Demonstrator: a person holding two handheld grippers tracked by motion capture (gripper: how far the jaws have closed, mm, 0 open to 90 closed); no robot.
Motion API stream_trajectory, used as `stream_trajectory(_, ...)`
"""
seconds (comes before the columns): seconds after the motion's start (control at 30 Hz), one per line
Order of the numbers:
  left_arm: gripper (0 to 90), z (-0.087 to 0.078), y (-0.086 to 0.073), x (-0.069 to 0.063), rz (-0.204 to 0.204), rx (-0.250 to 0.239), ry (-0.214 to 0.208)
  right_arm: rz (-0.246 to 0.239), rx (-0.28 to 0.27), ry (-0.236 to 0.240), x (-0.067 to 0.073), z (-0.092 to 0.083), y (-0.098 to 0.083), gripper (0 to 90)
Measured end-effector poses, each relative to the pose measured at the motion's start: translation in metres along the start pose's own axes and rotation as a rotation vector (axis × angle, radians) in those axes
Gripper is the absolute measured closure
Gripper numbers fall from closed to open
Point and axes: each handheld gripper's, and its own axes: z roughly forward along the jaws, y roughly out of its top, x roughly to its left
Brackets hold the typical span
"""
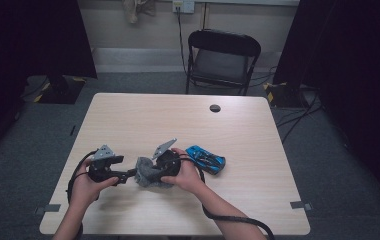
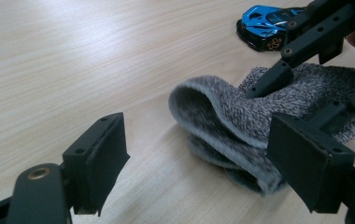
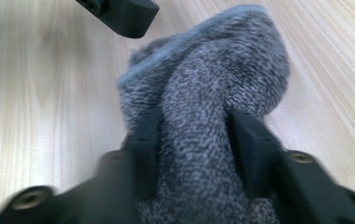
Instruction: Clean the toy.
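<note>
Grey, fuzzy knit cloth [image 1: 150, 176] lies bunched on the wooden table [image 1: 178, 120] near the person's edge, a little left of the middle, folded over on itself so that a rounded loop of it faces the left gripper [image 1: 128, 175]. In the left gripper view the cloth [image 2: 241, 121] rests on the tabletop with its fold rising into a soft hump, its lower layers flattened beneath. The right gripper [image 1: 154, 175] comes at the cloth from the right side, held in the right hand [image 1: 188, 175]; in the right gripper view the cloth [image 3: 213, 116] fills the space between the two black jaws, which stand on either side of a thick ridge of the fabric and touch it along both flanks — whether they press on it or merely lie against it I cannot tell for sure, though the fabric bulges up between them. The left gripper, held in the left hand [image 1: 85, 187], points toward the cloth from the left with its jaws spread apart and nothing between them; the fold sits just ahead of them, nearer the right-hand jaw in that view. Just beyond the right hand lies a blue toy car [image 1: 205, 159] with black trim — near the cloth but not touching it.
</note>
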Motion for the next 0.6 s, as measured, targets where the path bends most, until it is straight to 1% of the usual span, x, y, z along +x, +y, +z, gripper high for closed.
stream_trajectory(0.03,19.8,0.000,0.000,0.000,0.000,0.000,0.000,0.000,0.000,0.000,0.000,0.000,0.000,49.9)
stream_trajectory(0.07,19.8,0.000,0.001,0.000,0.004,-0.006,0.000,0.000,-0.010,-0.006,0.000,-0.003,0.000,41.8)
stream_trajectory(0.17,19.8,-0.001,0.002,-0.001,0.006,-0.014,0.000,0.003,-0.005,-0.008,-0.001,-0.008,0.000,34.1)
stream_trajectory(0.2,19.8,-0.001,0.002,-0.001,0.006,-0.014,0.000,0.003,-0.005,-0.008,-0.001,-0.008,0.000,34.1)
stream_trajectory(0.23,19.8,-0.001,0.003,-0.002,0.008,-0.017,-0.004,-0.003,-0.004,-0.009,-0.002,-0.011,-0.001,32.9)
stream_trajectory(0.3,19.6,0.000,0.006,-0.004,0.019,-0.020,-0.010,-0.005,-0.021,-0.021,-0.002,-0.020,-0.002,29.3)
stream_trajectory(0.33,19.6,0.000,0.006,-0.004,0.019,-0.020,-0.010,-0.005,-0.021,-0.021,-0.002,-0.020,-0.002,29.3)
stream_trajectory(0.37,19.6,0.001,0.009,-0.007,0.031,-0.021,-0.018,0.000,-0.033,-0.038,-0.005,-0.028,-0.004,27.2)
stream_trajectory(0.4,19.7,0.001,0.009,-0.007,0.031,-0.021,-0.018,0.005,-0.038,-0.039,-0.006,-0.032,-0.004,27.1)
stream_trajectory(0.47,19.6,0.005,0.016,-0.015,0.069,-0.018,-0.040,0.019,-0.052,-0.065,-0.011,-0.042,-0.007,25.3)
stream_trajectory(0.5,19.6,0.006,0.017,-0.017,0.078,-0.018,-0.048,0.032,-0.062,-0.077,-0.016,-0.049,-0.010,25.0)
stream_trajectory(0.53,19.3,0.006,0.017,-0.017,0.078,-0.018,-0.048,0.032,-0.062,-0.077,-0.016,-0.049,-0.010,25.0)
stream_trajectory(0.57,19.2,0.009,0.022,-0.024,0.110,-0.022,-0.072,0.063,-0.077,-0.096,-0.023,-0.060,-0.015,24.8)
stream_trajectory(0.6,19.0,0.011,0.025,-0.027,0.120,-0.023,-0.085,0.067,-0.076,-0.111,-0.027,-0.065,-0.018,24.5)
